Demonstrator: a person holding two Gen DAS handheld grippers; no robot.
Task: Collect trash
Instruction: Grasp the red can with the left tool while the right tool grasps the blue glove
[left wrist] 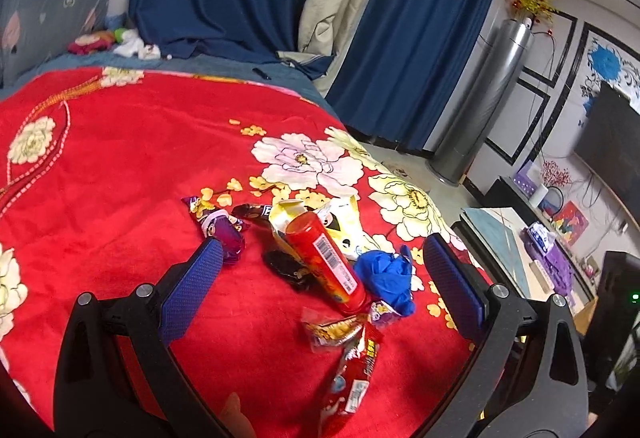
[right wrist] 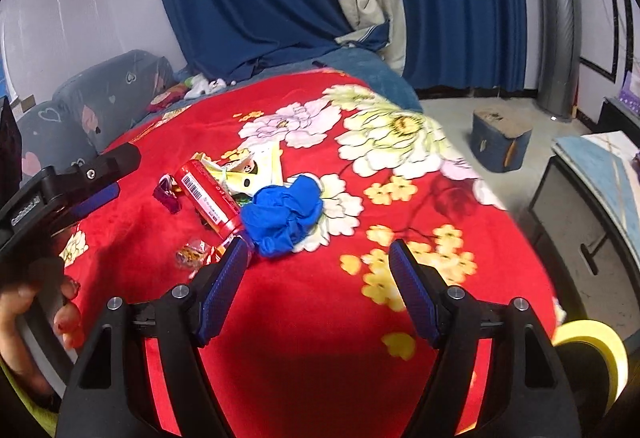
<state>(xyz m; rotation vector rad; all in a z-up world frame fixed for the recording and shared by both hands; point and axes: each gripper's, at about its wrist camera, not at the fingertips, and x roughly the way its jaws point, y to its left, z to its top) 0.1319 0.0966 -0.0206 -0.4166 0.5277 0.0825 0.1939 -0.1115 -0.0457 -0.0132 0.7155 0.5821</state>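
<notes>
Both grippers gape empty over red blanket; red tube overlies wrappers beside blue glove.

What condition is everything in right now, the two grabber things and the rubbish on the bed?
Left tool: open, empty, above the pile.
Right tool: open, empty.
Red tube: lying on its side on the wrappers.
Blue glove: crumpled, beside the tube.
Yellow packet: torn open.
Purple wrapper: crinkled, lying loose.
Red blanket: spread over the bed.
</notes>
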